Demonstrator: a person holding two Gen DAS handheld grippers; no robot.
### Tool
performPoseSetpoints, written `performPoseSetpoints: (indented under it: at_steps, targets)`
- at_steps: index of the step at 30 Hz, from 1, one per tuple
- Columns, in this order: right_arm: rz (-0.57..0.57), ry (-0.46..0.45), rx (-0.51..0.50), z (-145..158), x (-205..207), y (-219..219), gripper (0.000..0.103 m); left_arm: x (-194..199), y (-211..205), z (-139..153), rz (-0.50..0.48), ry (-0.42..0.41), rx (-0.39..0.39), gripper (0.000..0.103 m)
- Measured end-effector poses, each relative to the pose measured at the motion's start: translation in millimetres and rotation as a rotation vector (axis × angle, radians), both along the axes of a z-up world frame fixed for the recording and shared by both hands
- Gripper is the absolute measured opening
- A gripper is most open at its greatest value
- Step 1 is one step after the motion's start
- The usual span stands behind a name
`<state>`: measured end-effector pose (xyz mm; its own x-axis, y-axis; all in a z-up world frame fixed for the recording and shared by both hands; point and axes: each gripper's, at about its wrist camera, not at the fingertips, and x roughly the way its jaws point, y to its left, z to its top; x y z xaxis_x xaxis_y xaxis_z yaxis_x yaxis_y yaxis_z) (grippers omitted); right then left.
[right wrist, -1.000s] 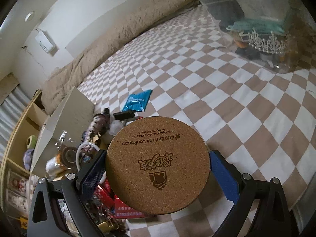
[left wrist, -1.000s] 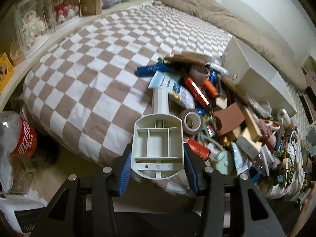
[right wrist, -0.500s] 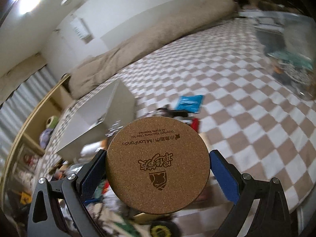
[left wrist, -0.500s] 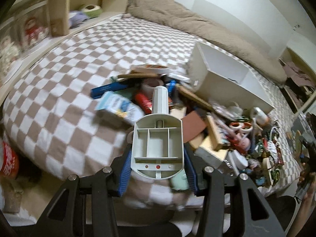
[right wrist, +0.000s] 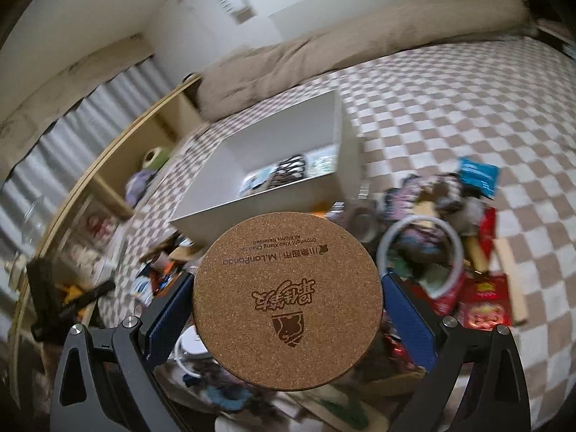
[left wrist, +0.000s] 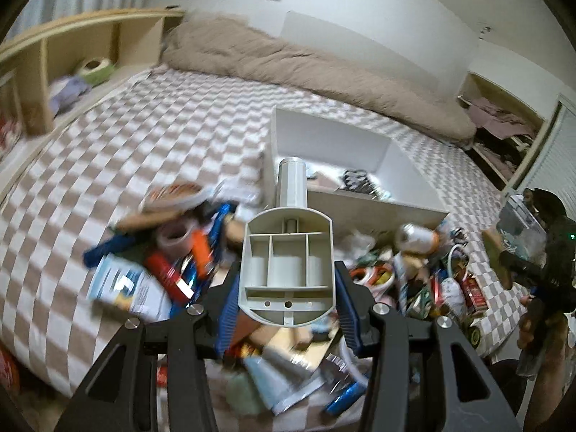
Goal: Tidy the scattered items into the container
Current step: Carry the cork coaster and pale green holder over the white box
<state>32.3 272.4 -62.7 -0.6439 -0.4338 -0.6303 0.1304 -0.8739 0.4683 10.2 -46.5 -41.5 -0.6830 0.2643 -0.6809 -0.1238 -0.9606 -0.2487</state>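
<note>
Bed [left wrist: 108, 151] with checkered cover under everything. White box [left wrist: 345, 165] sits open past my left gripper [left wrist: 287, 291], clutter pile [left wrist: 172, 262] between and around. Left pads clamp a grey plastic holder [left wrist: 288, 270], stem pointing at the box. My right gripper [right wrist: 288, 302] pinches a cork coaster [right wrist: 287, 298] edge to edge; box [right wrist: 273, 165] just beyond. Pile blurred, items mostly unreadable; coaster hides what's below.
</note>
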Motion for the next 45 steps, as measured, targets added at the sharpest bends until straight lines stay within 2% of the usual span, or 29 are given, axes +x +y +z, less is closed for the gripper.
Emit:
performPoseSetpoints:
  at_steps: [5, 11, 21, 26, 32, 40, 41, 42, 43, 44, 45]
  targets:
    - [0.074, 0.021, 0.012, 12, -12, -24, 0.101, -25, 23, 16, -0.07, 0.047, 0.001, 0.048]
    - [0.107, 0.076, 0.015, 35, -28, -37, 0.101, -57, 55, 29, -0.143, 0.075, 0.011, 0.048]
    - [0.077, 0.183, -0.015, 77, -55, -36, 0.101, -112, 114, 36, -0.24, 0.049, 0.095, 0.048]
    - [0.04, 0.216, -0.046, 88, -67, -23, 0.101, -146, 141, 25, -0.242, 0.003, 0.116, 0.048]
    - [0.001, 0.209, -0.075, 86, -84, -7, 0.101, -186, 172, -6, -0.244, -0.104, 0.119, 0.048]
    - [-0.026, 0.176, -0.068, 76, -103, 8, 0.101, -200, 208, -33, -0.278, -0.166, 0.096, 0.048]
    - [-0.03, 0.172, -0.07, 74, -105, 10, 0.101, -201, 211, -35, -0.283, -0.171, 0.096, 0.054]
    - [-0.033, 0.168, -0.073, 73, -108, 12, 0.101, -202, 213, -36, -0.284, -0.173, 0.094, 0.064]
    - [-0.034, 0.165, -0.075, 71, -110, 13, 0.101, -202, 214, -36, -0.274, -0.169, 0.088, 0.088]
    - [-0.036, 0.162, -0.078, 70, -111, 14, 0.101, -200, 213, -35, -0.258, -0.148, 0.078, 0.094]
    - [-0.037, 0.16, -0.079, 69, -113, 14, 0.101, -199, 212, -34, -0.247, -0.126, 0.064, 0.094]
